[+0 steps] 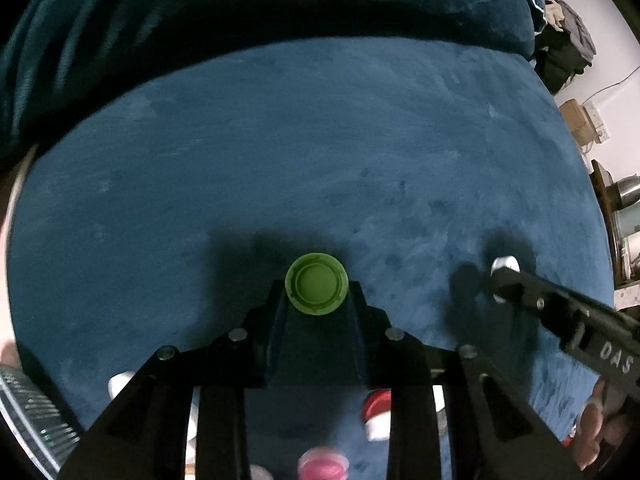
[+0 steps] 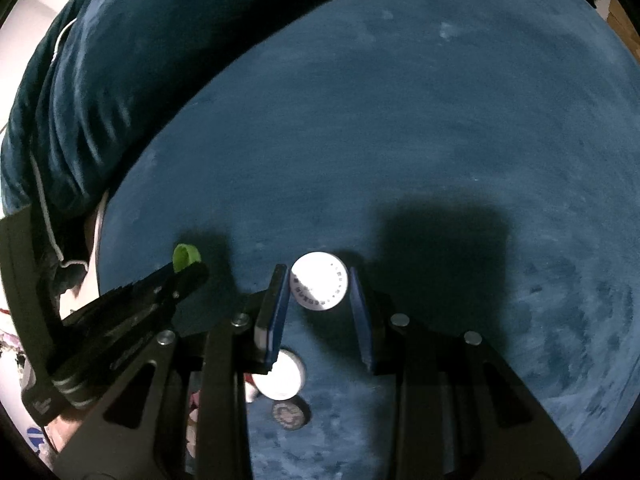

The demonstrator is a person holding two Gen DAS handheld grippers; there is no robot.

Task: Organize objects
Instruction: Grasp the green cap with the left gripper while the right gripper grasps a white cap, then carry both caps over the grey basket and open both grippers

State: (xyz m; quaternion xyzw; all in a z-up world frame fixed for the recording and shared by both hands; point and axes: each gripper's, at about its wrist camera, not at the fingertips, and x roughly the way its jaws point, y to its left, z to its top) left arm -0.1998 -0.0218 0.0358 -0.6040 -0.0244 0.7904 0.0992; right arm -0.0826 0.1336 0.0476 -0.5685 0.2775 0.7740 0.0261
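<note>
My left gripper (image 1: 317, 294) is shut on a green bottle cap (image 1: 316, 283), held open side up above the blue velvet surface (image 1: 320, 152). My right gripper (image 2: 319, 286) is shut on a white cap (image 2: 319, 281) with small printed letters around its rim, held between its blue pads (image 2: 280, 312). The right gripper also shows in the left wrist view (image 1: 505, 280) with the white cap (image 1: 505, 266) at its tip. The left gripper shows in the right wrist view (image 2: 188, 270) with the green cap (image 2: 185, 257).
Below the left gripper lie a red and white cap (image 1: 378, 410), a pink cap (image 1: 322, 465) and a white cap (image 1: 120, 384). Below the right gripper lie a white cap (image 2: 282, 376) and a dark cap (image 2: 290, 414). A dark cushion (image 2: 120, 60) borders the surface.
</note>
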